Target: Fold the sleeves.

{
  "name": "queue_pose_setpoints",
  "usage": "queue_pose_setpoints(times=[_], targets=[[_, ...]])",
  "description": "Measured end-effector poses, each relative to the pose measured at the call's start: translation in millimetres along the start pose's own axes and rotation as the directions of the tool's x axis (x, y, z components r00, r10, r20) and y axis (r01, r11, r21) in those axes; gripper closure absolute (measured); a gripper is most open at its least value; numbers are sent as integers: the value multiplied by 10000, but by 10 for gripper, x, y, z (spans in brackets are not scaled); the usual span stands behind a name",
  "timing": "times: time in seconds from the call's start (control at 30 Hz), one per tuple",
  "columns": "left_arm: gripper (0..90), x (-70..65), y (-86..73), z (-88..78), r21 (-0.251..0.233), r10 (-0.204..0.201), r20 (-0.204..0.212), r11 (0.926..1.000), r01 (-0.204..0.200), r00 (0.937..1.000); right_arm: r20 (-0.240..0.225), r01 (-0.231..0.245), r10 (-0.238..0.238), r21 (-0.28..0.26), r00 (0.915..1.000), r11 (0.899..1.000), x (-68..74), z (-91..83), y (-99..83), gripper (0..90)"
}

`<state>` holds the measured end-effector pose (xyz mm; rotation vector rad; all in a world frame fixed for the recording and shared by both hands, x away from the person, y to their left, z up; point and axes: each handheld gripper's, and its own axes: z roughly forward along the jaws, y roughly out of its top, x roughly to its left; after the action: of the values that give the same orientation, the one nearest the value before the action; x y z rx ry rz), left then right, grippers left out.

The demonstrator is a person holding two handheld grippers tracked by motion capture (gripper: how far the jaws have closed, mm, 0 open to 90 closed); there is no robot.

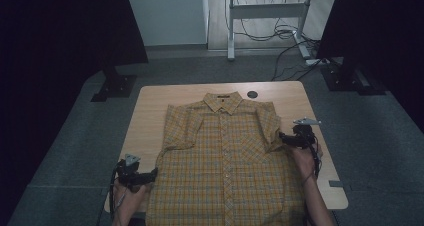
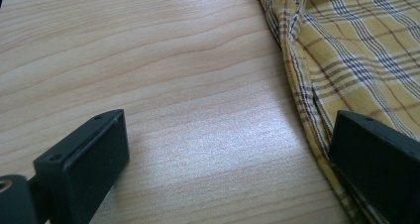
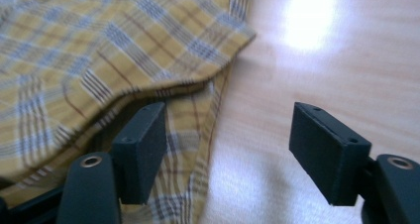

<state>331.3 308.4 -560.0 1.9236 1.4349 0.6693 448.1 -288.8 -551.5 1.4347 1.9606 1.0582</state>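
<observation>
A yellow plaid shirt lies flat and buttoned on the wooden table, collar toward the far edge and hem hanging over the near edge between your forearms. You hold your left gripper low at the shirt's left side, near the hem, its body pointing in toward the cloth; in the left gripper view its jaws stand wide apart over bare wood, one pad clear of everything and the other just over the shirt's side seam, with nothing caught between them. You hold your right gripper at the shirt's right sleeve, well up the table from the left one. In the right gripper view its jaws are parted and gripping nothing: one pad sits on the plaid fabric just under the loose sleeve hem, the other stands over bare table. Whether that inner pad actually touches the cloth is hard to judge from this blurred angle. A small dark round grommet is set in the tabletop just beyond the collar. Past the table, cables trail across the floor under a grey desk frame.
</observation>
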Motion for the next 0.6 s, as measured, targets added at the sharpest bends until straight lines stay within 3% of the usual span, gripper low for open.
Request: queue_pose_setpoints(times=[0.27,0.6], targets=[[24,0,0,0,-2,-2,1,10000,2,10000,-180,388,-382,336,9991,9987,106,138,-21,253],[24,0,0,0,-2,-3,1,10000,3,10000,-327,1142,-1140,29,9929,9935,455,243,103,236]])
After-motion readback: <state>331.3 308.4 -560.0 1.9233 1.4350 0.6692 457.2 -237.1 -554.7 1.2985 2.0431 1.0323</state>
